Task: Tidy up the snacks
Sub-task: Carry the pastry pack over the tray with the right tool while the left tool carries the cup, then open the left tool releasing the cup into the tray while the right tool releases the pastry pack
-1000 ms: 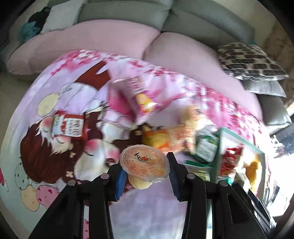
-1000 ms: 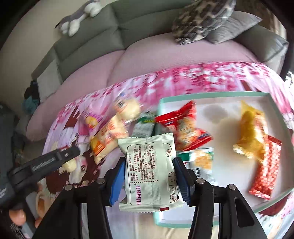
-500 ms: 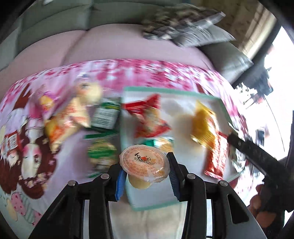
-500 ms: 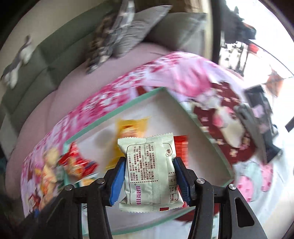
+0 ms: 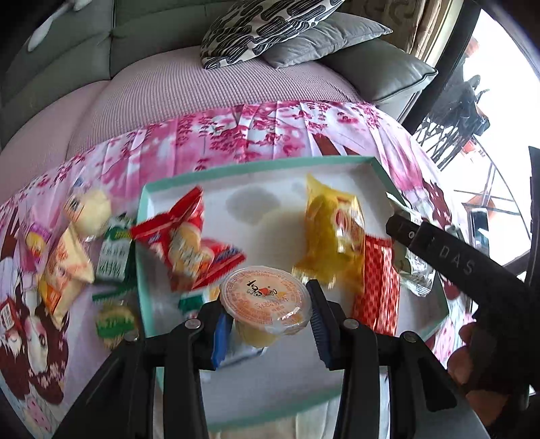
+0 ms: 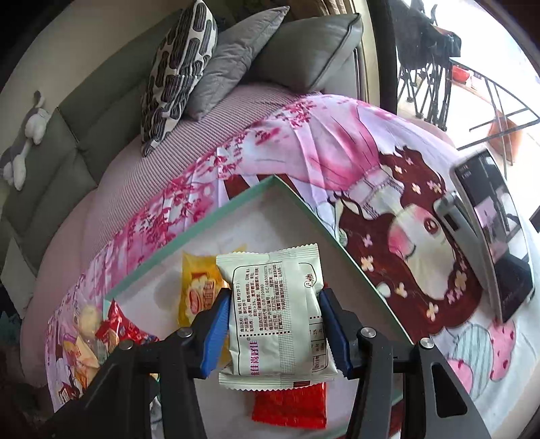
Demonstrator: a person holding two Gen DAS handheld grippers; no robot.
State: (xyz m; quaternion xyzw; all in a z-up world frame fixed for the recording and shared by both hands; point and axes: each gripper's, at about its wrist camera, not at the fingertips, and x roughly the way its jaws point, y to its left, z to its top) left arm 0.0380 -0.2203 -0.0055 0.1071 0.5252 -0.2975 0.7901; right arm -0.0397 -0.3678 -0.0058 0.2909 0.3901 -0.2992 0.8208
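Observation:
My left gripper [image 5: 266, 320] is shut on an orange jelly cup [image 5: 265, 299] and holds it over the near part of a white tray with a teal rim [image 5: 256, 165]. In the tray lie a red snack bag [image 5: 184, 243], a yellow bag [image 5: 332, 236] and a red checked packet [image 5: 376, 290]. My right gripper [image 6: 275, 332] is shut on a pale green biscuit packet [image 6: 276, 310] above the tray's right side [image 6: 324, 223]; that packet also shows in the left wrist view [image 5: 413, 266].
Several loose snacks [image 5: 67, 250] lie on the pink cartoon cloth [image 5: 236, 131] left of the tray. A phone on a stand [image 6: 489, 229] is at the right. A sofa with cushions [image 5: 270, 27] runs behind.
Both grippers have swung to the right with their loads, from over the loose snacks to over the tray. Their grips have not changed.

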